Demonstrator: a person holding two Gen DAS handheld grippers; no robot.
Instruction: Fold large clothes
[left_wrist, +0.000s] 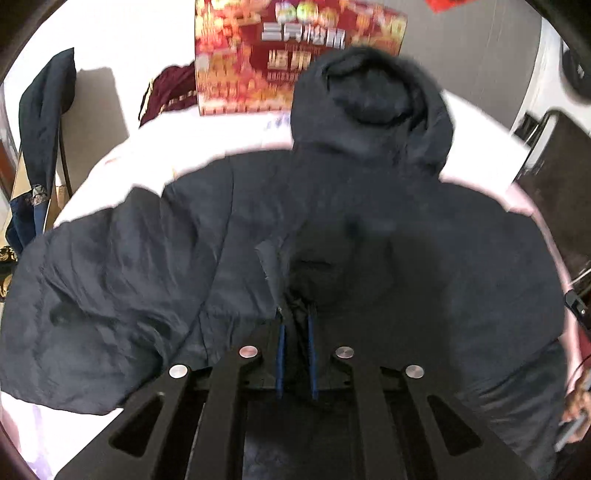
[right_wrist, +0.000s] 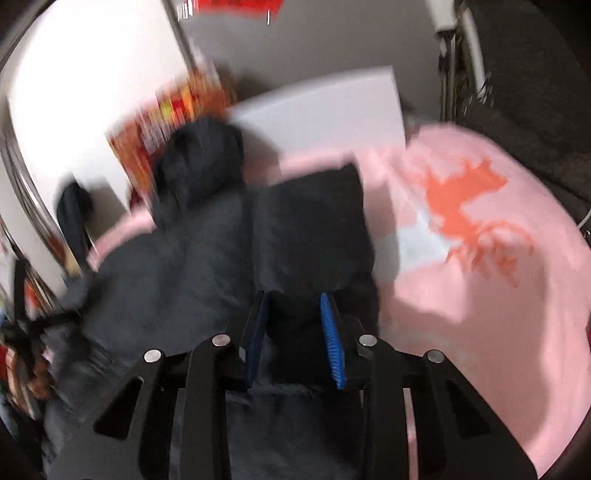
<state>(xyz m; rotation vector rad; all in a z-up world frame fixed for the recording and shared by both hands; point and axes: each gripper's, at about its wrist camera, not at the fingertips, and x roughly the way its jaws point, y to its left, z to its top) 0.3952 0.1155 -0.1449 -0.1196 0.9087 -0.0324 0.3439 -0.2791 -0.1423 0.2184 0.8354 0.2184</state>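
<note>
Coat (left_wrist: 332, 229): dark, hooded, spread over the pink bed (right_wrist: 480, 288), filling the centre of my left view; hood (left_wrist: 373, 103) toward upper centre, one sleeve (left_wrist: 92, 295) at lower left. Right view blurred: a sleeve (right_wrist: 314, 229) lies folded over the body at centre.

Left claw (left_wrist: 295, 317): pads nearly together, pinching a fold of coat fabric at lower centre.

Right claw (right_wrist: 295, 314): pads set apart with dark coat bulk between them; I cannot tell whether they grip it.

Red box (left_wrist: 295, 51): upper centre, behind the hood.
</note>
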